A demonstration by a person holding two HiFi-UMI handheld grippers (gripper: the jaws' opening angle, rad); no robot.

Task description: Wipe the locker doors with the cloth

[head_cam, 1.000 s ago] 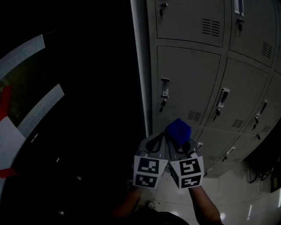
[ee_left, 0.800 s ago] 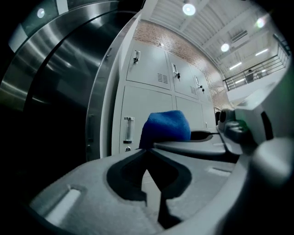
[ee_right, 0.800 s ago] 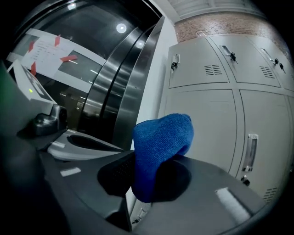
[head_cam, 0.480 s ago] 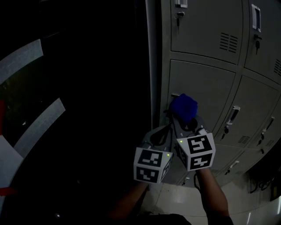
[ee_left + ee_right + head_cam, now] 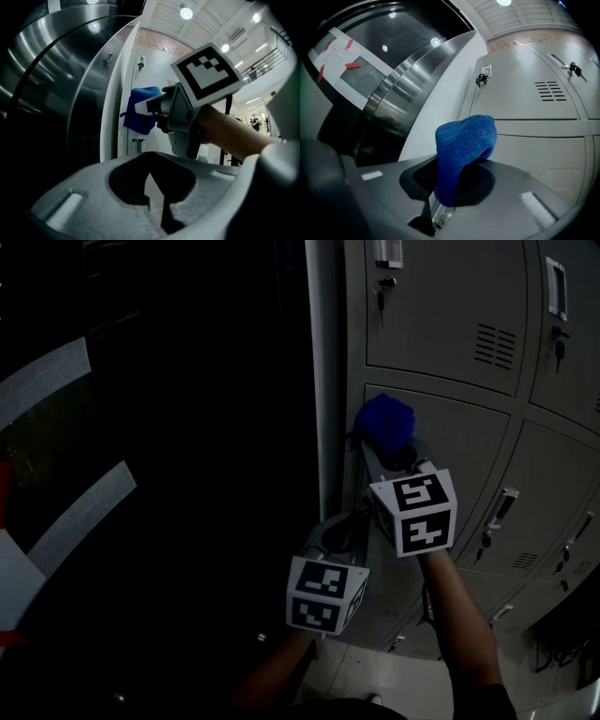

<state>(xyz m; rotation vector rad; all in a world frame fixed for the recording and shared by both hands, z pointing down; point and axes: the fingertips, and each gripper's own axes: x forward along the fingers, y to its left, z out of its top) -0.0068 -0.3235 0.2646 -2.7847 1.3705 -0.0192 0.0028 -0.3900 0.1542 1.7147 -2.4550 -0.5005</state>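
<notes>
My right gripper (image 5: 387,448) is shut on a bunched blue cloth (image 5: 384,420), which bulges out over its jaws (image 5: 464,150). The cloth sits at the top left corner of a grey locker door (image 5: 459,474), against or very near it, close to the locker bank's left edge. The left gripper view shows the same cloth (image 5: 138,115) beside the white locker frame. My left gripper (image 5: 336,535) hangs lower and to the left, its jaws closed together (image 5: 157,199) with nothing between them.
More grey locker doors (image 5: 441,306) with vents, handles and hanging keys (image 5: 382,287) surround the spot. A dark curved metal and glass wall (image 5: 141,474) with pale stripes stands left of the lockers. Light floor tiles (image 5: 403,681) show below.
My right gripper has carried the cloth upward along the lockers, from the lower door to the top corner of the door above. The left gripper has stayed low.
</notes>
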